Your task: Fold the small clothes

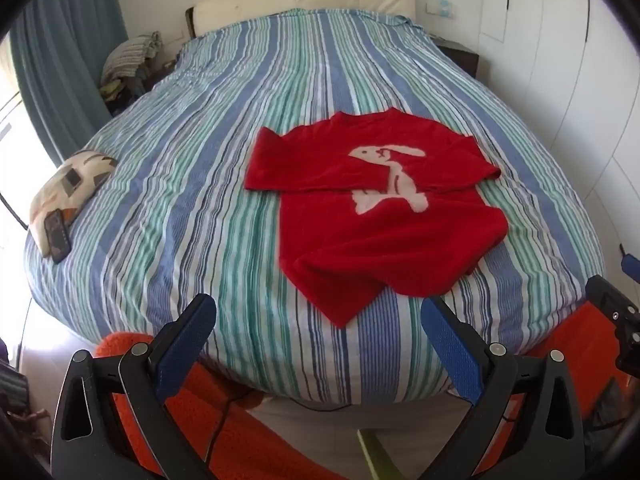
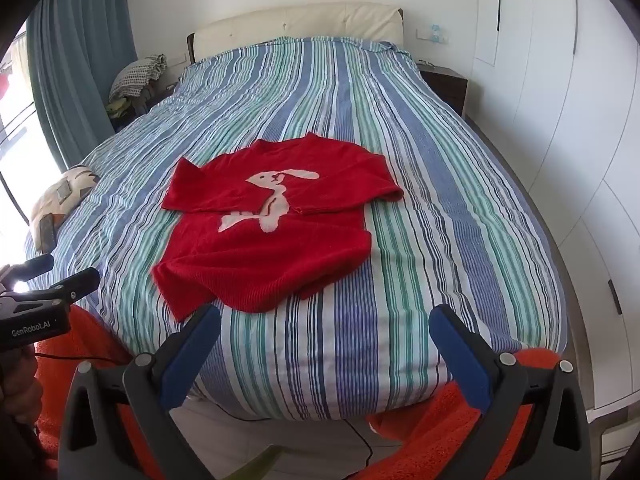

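A small red sweater [image 1: 372, 216] with a pale rabbit on its front lies on the striped bed [image 1: 224, 128], near the foot. Both sleeves are folded across the chest and the lower hem is rumpled, with one corner pointing toward me. It also shows in the right wrist view [image 2: 276, 228]. My left gripper [image 1: 318, 312] is open and empty, held off the foot of the bed just short of the hem corner. My right gripper [image 2: 325, 320] is open and empty, over the bed's foot edge to the right of the hem. The left gripper's body [image 2: 48, 300] shows at left.
A patterned cushion [image 1: 68, 184] with a phone [image 1: 57, 236] on it lies at the bed's left edge. A pile of clothes [image 1: 128, 60] sits beside the headboard [image 1: 304, 0]. White wardrobe doors [image 2: 560, 120] run along the right. Orange fabric [image 1: 224, 420] is below the grippers.
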A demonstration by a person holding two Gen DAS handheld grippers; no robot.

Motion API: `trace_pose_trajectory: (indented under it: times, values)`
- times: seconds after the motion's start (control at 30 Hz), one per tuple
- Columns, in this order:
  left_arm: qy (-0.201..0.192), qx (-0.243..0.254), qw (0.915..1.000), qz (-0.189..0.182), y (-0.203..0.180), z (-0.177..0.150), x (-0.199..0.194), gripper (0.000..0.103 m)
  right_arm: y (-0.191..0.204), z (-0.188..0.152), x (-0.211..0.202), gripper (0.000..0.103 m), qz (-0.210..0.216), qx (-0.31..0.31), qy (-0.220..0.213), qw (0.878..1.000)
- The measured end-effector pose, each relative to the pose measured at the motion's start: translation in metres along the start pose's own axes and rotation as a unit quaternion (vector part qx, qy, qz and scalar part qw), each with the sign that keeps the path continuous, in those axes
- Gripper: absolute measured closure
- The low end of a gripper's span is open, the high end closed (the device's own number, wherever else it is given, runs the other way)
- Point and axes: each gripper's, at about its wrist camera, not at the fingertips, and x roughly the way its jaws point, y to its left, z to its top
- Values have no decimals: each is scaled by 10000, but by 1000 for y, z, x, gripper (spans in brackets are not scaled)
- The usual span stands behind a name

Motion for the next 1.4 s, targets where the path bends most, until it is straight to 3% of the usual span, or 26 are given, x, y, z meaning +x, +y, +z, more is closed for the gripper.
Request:
trace_pose_trajectory:
  times: [1.4]
  values:
    - [-12,57,9999,-103,-6,-4,-1,1,18,-6,9,0,185,-36,144,9997]
